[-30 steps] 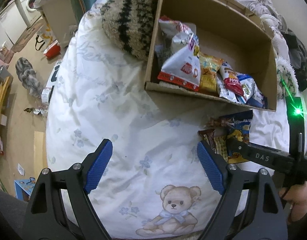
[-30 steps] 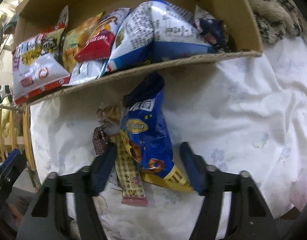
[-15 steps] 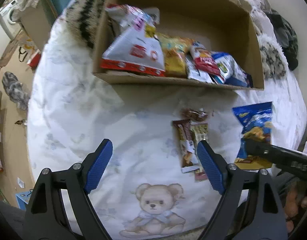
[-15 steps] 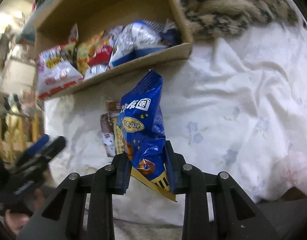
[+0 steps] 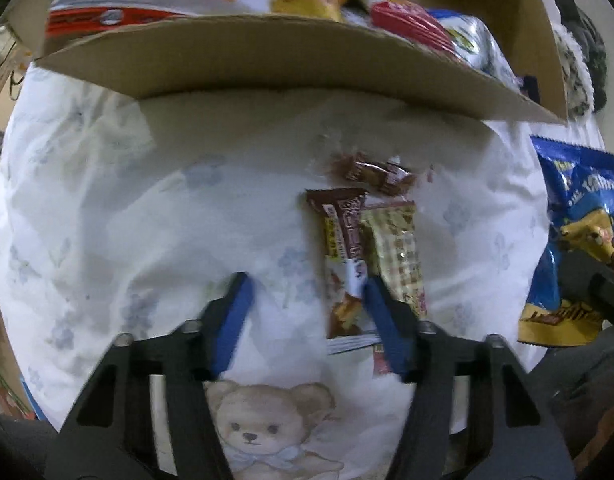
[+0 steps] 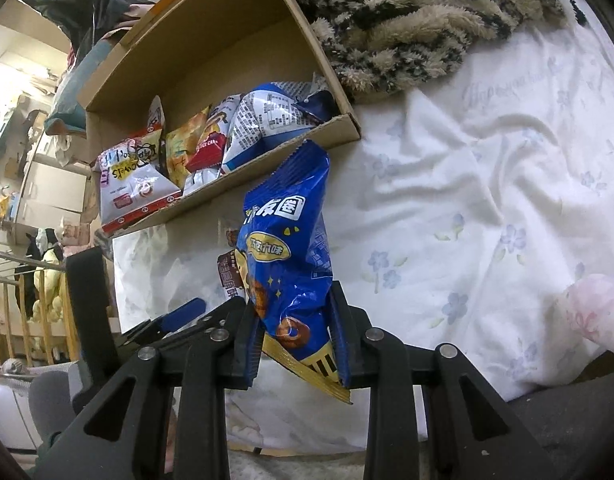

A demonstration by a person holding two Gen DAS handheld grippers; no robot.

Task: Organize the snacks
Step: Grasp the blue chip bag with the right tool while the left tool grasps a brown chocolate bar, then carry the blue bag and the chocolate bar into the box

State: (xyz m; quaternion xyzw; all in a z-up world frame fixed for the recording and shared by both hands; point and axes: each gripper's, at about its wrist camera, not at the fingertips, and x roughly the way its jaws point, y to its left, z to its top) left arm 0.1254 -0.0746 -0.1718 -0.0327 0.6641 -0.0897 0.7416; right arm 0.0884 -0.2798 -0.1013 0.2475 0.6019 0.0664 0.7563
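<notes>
Bars (image 5: 371, 256) lie on the bed (image 5: 147, 200) before the box (image 5: 267, 56); my left tool (image 5: 303, 300), jaws just closing, half open, holds nothing. They look light, stiff: grip mid-length. Only the right view shows my right tool (image 6: 293, 344) clamped on the crinkly blue bag (image 6: 287, 252), lifted.
</notes>
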